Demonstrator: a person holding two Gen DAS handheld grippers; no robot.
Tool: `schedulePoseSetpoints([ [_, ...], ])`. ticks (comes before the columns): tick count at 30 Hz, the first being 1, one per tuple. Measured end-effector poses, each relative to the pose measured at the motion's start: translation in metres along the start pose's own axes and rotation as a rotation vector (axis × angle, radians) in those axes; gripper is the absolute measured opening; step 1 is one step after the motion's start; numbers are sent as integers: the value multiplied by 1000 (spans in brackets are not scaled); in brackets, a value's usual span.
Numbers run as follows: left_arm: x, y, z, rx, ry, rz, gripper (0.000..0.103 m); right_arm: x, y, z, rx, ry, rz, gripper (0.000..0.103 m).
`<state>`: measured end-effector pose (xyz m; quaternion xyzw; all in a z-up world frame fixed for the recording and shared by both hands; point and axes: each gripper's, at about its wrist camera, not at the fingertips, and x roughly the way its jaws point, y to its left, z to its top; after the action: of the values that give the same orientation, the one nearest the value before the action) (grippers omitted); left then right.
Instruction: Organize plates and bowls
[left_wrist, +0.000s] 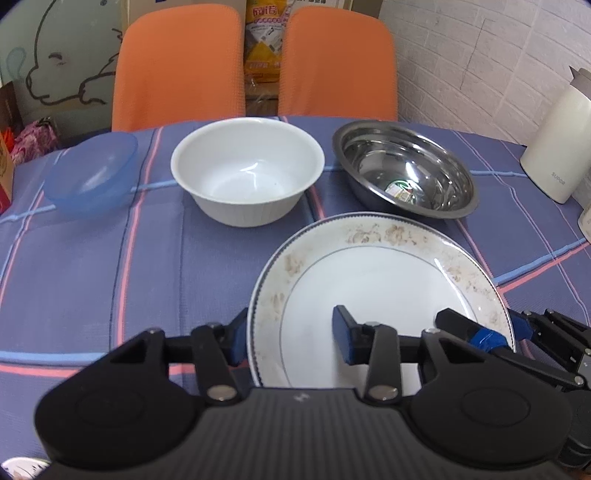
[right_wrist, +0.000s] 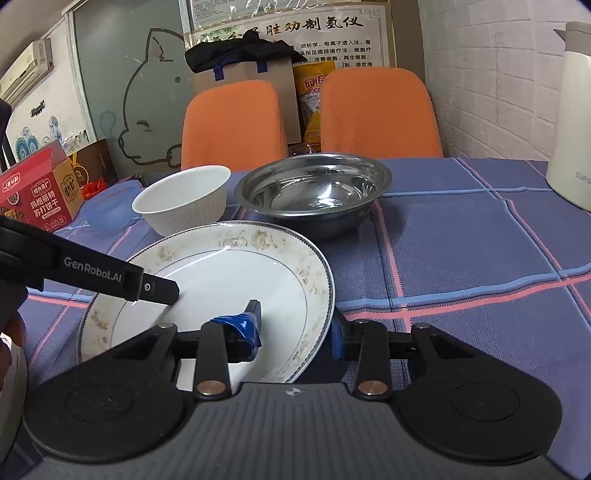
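A white dinner plate (left_wrist: 380, 295) with a faded floral rim lies on the desk (left_wrist: 110, 277), which is covered in a blue plaid cloth with pink and light-blue lines. The left gripper (left_wrist: 290, 338) straddles the plate's left rim: one finger sits outside the edge, the other over the plate's well, jaws apart with the rim between them. The right gripper (right_wrist: 293, 328) straddles the opposite rim in the same way, its inner pad wrapped in blue tape and resting over the plate's surface, its outer pad just beyond the edge; jaws apart. In the right wrist view the plate appears tilted, right edge raised, though fisheye distortion makes this uncertain; whether either pad presses the rim cannot be told. Beyond the plate stand three bowls in a row: a translucent blue plastic bowl (left_wrist: 92, 177) at the left, a white ceramic bowl (left_wrist: 247, 170) in the middle, and a stainless steel basin (left_wrist: 402, 170) at the right, close to the plate's far rim. A white thermal jug (left_wrist: 557, 144) stands at the desk's right edge. Two orange chairs (left_wrist: 181, 66) face the far side. A red biscuit carton (right_wrist: 40, 184) sits at the left.
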<state>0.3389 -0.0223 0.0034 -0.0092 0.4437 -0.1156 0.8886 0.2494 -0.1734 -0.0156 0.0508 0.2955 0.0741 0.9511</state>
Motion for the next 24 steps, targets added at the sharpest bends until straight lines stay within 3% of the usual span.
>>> schedulePoseSetpoints([
  [13,-43,21,-4,-30,-76,-6,36,-22,28,12,-41,-77,8,21],
  [19,-94,54,-35,-74,-128,48,36,-45,69,4,-73,-125,79,21],
  [24,-137,94,-78,-118,-142,145,36,-53,115,-12,-101,-123,193,21],
])
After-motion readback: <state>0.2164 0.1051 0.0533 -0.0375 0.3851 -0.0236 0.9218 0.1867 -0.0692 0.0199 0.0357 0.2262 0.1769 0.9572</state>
